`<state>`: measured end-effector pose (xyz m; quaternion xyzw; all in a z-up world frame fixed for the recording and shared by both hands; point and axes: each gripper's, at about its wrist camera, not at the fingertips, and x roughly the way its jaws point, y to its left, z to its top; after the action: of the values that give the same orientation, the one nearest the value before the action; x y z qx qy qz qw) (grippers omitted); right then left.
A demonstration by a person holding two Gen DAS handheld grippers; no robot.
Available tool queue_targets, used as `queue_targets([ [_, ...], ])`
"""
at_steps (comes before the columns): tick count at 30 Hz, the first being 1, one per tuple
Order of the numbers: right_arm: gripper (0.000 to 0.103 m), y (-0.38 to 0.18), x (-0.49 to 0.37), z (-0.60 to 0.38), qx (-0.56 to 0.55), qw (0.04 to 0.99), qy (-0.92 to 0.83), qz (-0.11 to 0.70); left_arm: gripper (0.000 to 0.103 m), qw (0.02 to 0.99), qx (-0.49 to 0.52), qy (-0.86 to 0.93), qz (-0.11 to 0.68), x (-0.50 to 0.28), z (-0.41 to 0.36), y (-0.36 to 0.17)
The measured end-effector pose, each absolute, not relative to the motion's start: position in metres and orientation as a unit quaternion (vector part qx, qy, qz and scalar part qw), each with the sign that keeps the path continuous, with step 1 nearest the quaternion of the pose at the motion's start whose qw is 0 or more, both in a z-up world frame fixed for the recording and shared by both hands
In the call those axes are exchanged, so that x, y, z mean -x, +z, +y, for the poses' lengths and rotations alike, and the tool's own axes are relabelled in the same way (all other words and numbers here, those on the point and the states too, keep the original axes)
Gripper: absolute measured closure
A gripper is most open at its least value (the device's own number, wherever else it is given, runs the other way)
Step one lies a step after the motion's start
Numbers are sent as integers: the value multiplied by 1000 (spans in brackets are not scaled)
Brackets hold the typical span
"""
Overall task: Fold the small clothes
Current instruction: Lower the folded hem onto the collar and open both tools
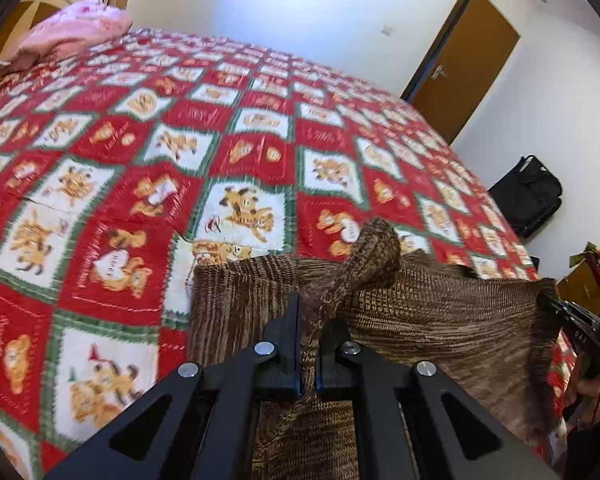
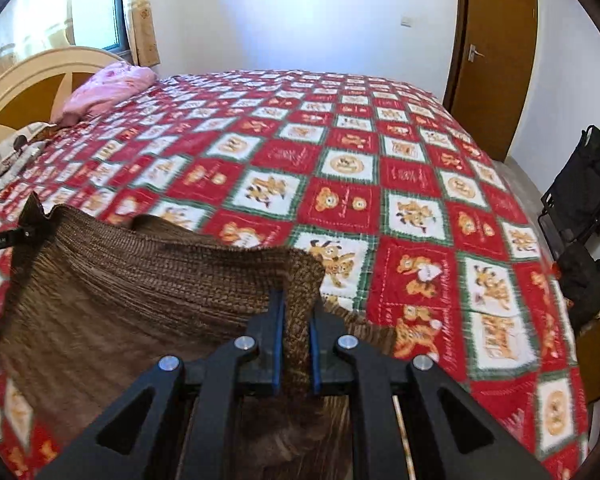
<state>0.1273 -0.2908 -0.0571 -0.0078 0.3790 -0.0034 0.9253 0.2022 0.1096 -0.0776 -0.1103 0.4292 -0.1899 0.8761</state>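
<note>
Knit garment [image 2: 148,280]: brown, ribbed, streaked dark and tan. Bedspread [image 2: 380,184]: red and white squares edged green, orange-tan cartoon dogs and bears. Bedding bundle [image 2: 108,88]: pink. Headboard [image 2: 32,76]: cream rim, ochre panels. Door [image 2: 496,48]: brown. Walls white. Bag [image 1: 528,196]: black. Gripper pads [image 2: 277,344]: blue on black.

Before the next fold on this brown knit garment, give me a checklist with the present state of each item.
1. Left gripper shut on the brown ribbed knit garment: ok.
2. Right gripper shut on the same garment's other corner: ok.
3. Top edge stretched between both grippers: ok, slight sag.
4. Garment's lower part on the red, white and green patchwork bedspread: cannot tell, hidden below the grippers.
5. Landing area ahead on the bedspread bare: ok; the pink bundle lies far off by the headboard.
6. Layers aligned: cannot tell.
</note>
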Motion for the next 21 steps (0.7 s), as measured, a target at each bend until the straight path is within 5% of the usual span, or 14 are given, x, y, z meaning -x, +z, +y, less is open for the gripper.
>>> queue_targets([
  [6,88,-90,-148,-305,0,911,-18,413,95,863,130,-174,457,-216,109,-97],
  [11,46,-91,-145,-327,-37,907,-43,417,84,854,153,-156,472,-218,132,-89],
  [21,46,-39,-28,-351,-128,914,-82,377,77,886,103,-121,436,-158,171,-54],
])
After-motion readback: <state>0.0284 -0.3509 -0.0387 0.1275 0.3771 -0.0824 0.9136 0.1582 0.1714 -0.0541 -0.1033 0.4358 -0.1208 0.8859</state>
